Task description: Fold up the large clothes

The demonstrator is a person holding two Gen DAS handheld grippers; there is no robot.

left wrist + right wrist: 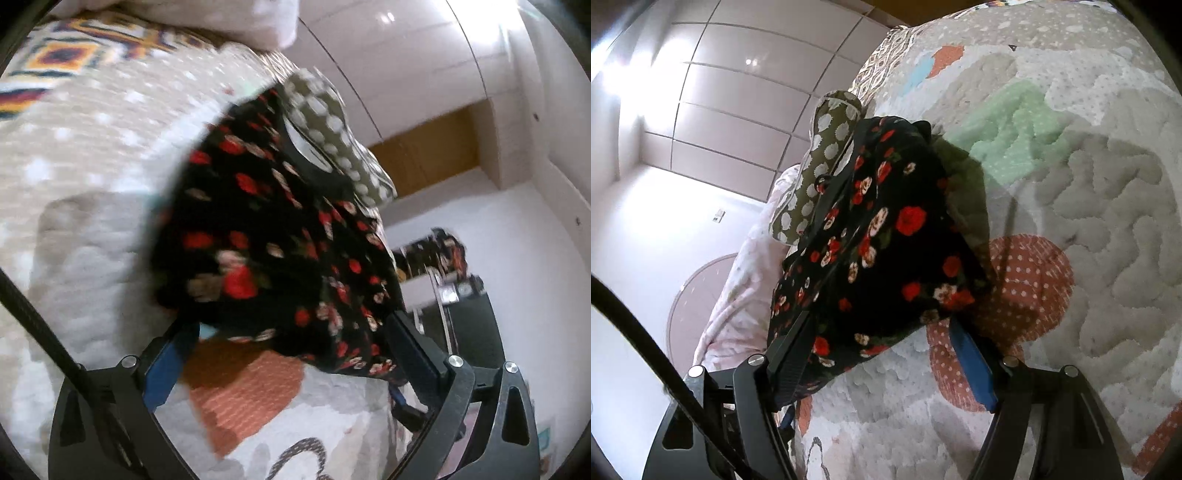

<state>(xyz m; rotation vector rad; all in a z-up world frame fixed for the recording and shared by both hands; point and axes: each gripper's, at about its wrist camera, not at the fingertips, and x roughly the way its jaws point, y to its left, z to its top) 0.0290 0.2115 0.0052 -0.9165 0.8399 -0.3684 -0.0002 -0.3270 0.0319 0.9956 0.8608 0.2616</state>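
A black garment with red and cream flowers (280,240) lies folded in a thick bundle on a quilted bedspread (92,240). It also shows in the right wrist view (882,236). My left gripper (291,332) stands open with its jaws wide at either side of the bundle's near edge; the cloth drapes over the right finger. My right gripper (882,332) is likewise open, its jaws straddling the bundle's near edge, with the cloth lying over the left finger (792,347). The far part of the garment is hidden by its own folds.
An olive pillow with white dots (332,129) lies right behind the garment, also in the right wrist view (820,158). The bed edge runs beside it. White wardrobe doors (738,92) and a white floor lie beyond. A patterned blanket (66,55) lies far left.
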